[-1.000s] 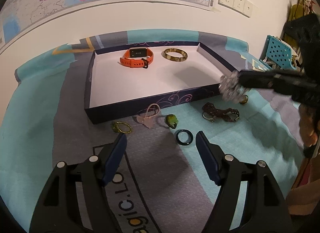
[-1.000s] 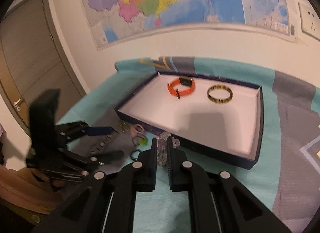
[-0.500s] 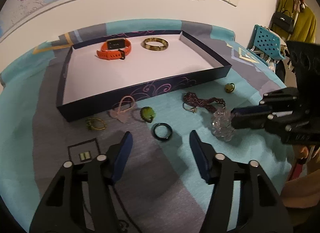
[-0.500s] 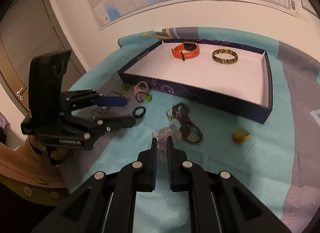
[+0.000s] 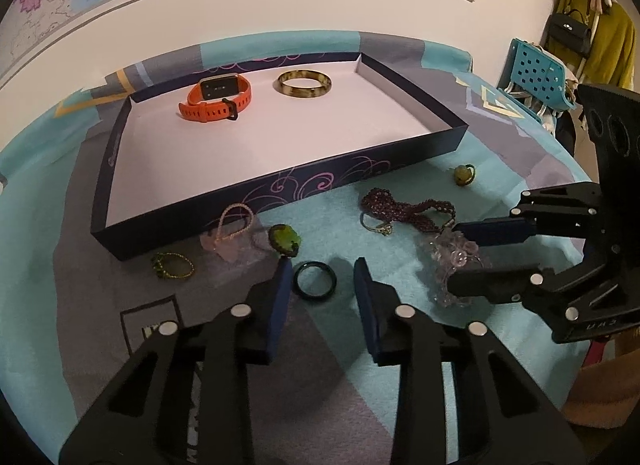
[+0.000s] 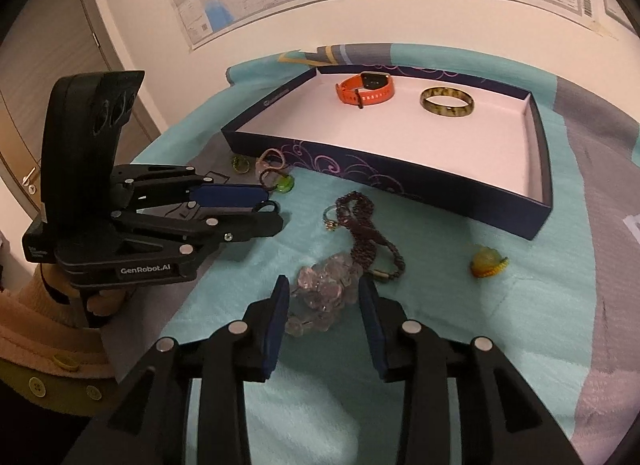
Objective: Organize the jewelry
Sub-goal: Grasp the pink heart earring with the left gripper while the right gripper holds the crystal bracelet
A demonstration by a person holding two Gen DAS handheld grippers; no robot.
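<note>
A dark blue tray (image 5: 416, 149) (image 6: 400, 181) holds an orange watch (image 5: 216, 101) (image 6: 366, 90) and an amber bangle (image 5: 304, 83) (image 6: 447, 102). My left gripper (image 5: 322, 285) (image 6: 268, 213) is open, its fingers either side of a dark ring (image 5: 315, 280) on the cloth. My right gripper (image 6: 323, 301) (image 5: 456, 257) is open around a clear crystal bracelet (image 6: 324, 293) (image 5: 454, 261) that lies on the cloth. A purple bead bracelet (image 5: 404, 211) (image 6: 364, 233) lies just beyond it.
On the cloth in front of the tray lie a green wire ring (image 5: 172, 265), a pink rope piece (image 5: 234, 231), a green stone (image 5: 285, 239), a small ring (image 5: 378, 225) and a yellow-green charm (image 5: 463, 174) (image 6: 488, 263). A blue chair (image 5: 536, 81) stands far right.
My right gripper came down from near the tray with the crystal bracelet and opened, leaving it on the cloth. My left gripper moved forward and narrowed around the dark ring.
</note>
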